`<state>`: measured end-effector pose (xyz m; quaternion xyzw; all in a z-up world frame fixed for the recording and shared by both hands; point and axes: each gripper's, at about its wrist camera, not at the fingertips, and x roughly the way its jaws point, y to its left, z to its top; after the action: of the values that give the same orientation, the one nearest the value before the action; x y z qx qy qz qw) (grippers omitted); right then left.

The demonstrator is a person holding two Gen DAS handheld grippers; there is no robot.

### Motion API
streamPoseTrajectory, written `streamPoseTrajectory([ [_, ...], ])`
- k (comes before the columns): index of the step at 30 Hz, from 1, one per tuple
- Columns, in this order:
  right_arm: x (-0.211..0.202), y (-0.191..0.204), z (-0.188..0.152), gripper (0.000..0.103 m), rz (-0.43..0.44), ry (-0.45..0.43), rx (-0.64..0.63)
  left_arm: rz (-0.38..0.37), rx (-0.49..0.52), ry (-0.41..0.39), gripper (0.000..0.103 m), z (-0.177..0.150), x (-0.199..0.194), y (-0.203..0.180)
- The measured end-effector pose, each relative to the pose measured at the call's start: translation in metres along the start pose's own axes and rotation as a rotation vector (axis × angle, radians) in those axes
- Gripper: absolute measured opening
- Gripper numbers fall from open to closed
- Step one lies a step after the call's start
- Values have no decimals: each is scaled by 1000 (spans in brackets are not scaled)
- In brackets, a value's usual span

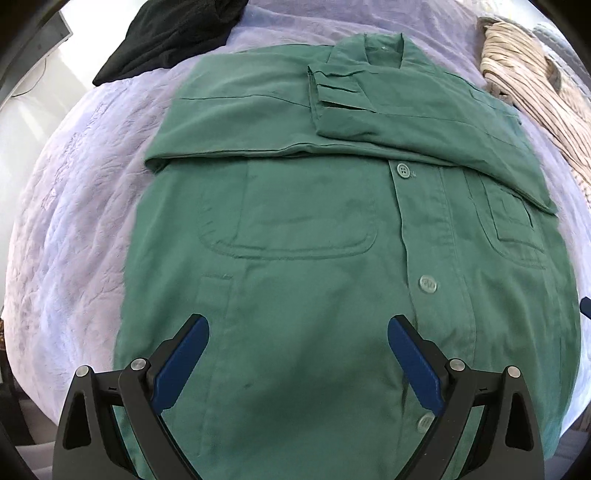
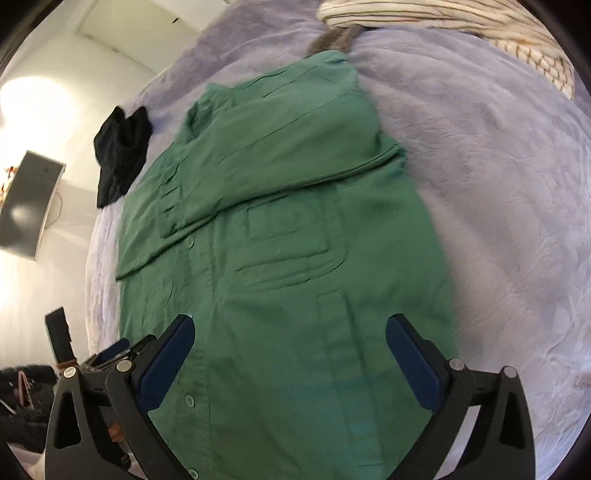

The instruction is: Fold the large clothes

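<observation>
We see green shirt (image 1: pixel 314 229) flat mid-bed (image 1: pixel 74 221), sleeves folded across chest, left gripper (image 1: pixel 297 332) and right gripper (image 2: pixel 290 332) both spread, empty, monitor (image 2: pixel 31 206) only in right view.

The hem of the green shirt (image 1: pixel 303 258) is cut off by the lower edge in both views. The black garment (image 1: pixel 173 33) and the striped cloth (image 1: pixel 535 99) run out of the frame. The right wrist view is blurred by motion.

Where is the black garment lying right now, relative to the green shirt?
The black garment lies bunched on the lavender bedcover, at upper left in both wrist views, just past the green shirt and its folded sleeve.
</observation>
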<state>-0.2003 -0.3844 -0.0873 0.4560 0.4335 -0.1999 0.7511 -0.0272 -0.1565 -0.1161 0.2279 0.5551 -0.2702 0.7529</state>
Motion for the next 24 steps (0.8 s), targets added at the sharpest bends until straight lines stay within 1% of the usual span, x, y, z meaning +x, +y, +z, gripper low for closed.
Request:
streamPoseTrajectory([
  [2,4,9,-8,103,13,32,-7,-12,6,4,98,-8,-4,6],
  [4,10,15,-16,103,32,93,8,-41,7,17,98,-17,-9,15],
  [5,12,16,-19,103,34,107,19,-50,7,23,98,-21,-11,19],
  [7,14,19,-27,103,46,132,54,-43,11,28,98,-30,-15,27],
  [11,10,24,-42,103,59,151,94,-27,4,43,98,-49,-26,44],
  [16,1,33,-63,103,37,163,114,-7,-18,51,98,-73,-39,63],
  [20,-12,34,-76,103,35,155,135,7,-14,53,98,-88,-51,73],
  [24,-25,37,-87,103,28,140,150,-3,-22,58,98,-98,-60,83],
])
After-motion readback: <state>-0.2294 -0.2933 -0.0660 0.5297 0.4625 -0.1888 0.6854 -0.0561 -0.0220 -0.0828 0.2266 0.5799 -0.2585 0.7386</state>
